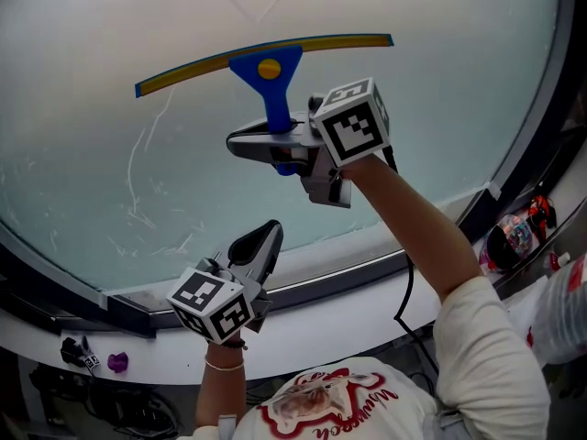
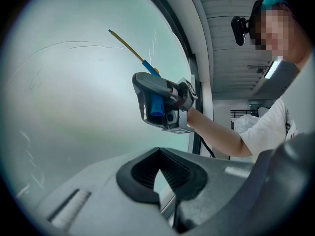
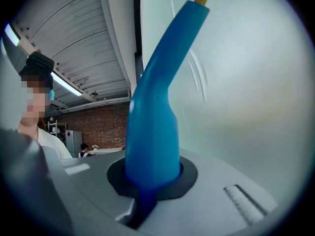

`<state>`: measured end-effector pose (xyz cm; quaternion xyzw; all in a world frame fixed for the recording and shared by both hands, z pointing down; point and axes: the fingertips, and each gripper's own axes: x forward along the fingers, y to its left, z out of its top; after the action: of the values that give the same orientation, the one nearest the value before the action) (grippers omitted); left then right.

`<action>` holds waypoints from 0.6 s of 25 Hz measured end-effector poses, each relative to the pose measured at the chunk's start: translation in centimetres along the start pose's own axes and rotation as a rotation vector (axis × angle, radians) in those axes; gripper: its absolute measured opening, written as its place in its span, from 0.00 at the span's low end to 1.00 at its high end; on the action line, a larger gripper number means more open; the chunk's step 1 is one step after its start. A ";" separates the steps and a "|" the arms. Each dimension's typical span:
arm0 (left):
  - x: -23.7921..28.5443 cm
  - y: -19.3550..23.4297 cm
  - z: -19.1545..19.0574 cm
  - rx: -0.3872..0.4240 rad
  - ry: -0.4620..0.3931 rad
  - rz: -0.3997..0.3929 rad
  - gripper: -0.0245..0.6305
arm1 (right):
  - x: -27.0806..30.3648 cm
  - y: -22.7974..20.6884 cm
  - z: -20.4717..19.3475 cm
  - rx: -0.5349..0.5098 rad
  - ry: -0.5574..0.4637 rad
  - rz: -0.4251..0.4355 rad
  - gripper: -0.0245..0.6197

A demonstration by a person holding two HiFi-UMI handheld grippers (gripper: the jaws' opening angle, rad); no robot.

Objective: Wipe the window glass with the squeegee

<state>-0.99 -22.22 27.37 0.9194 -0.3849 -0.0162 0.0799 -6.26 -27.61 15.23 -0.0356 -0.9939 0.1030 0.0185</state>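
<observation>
The right gripper (image 1: 252,145) is raised against the window glass (image 1: 431,99), its jaws clenched on the blue handle of the squeegee (image 1: 268,70). In the right gripper view the handle (image 3: 156,107) rises straight out from between the dark pads of the right gripper (image 3: 150,186), which press it on both sides. It then bends towards the pane. The squeegee's long blade (image 1: 229,58), yellow with a blue edge, lies across the upper part of the glass. It runs roughly level in the head view – lower at its left end, higher at its right – and appears to rest on the pane. Below and left of the blade, thin pale streaks (image 1: 138,168) mark the glass. The left gripper (image 1: 261,246) is held low, near the dark window frame (image 1: 358,273) and well apart from the squeegee. In its own view the jaws of the left gripper (image 2: 160,181) are drawn together with nothing between them; only a narrow wedge of pane shows through the hollow of the pads. That same view catches the right gripper (image 2: 157,104) from the side, with the handle in its grip and the blade (image 2: 125,44) slanting up the glass. A black cable (image 1: 404,291) hangs below the right forearm. On the dark surface under the frame at lower left sits a small purple object (image 1: 117,363), too small to identify.
</observation>
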 end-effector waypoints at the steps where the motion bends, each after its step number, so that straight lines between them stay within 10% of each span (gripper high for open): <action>1: 0.0 -0.1 0.1 0.002 0.005 0.003 0.04 | 0.0 0.0 -0.4 0.005 0.003 0.000 0.08; 15: -0.1 -0.3 -1.8 -0.036 0.016 0.013 0.04 | -0.1 -0.5 -4.4 0.038 0.023 -0.002 0.08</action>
<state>-0.68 -21.66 29.05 0.9153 -0.3900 -0.0153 0.0994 -5.99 -27.22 19.61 -0.0355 -0.9915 0.1217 0.0307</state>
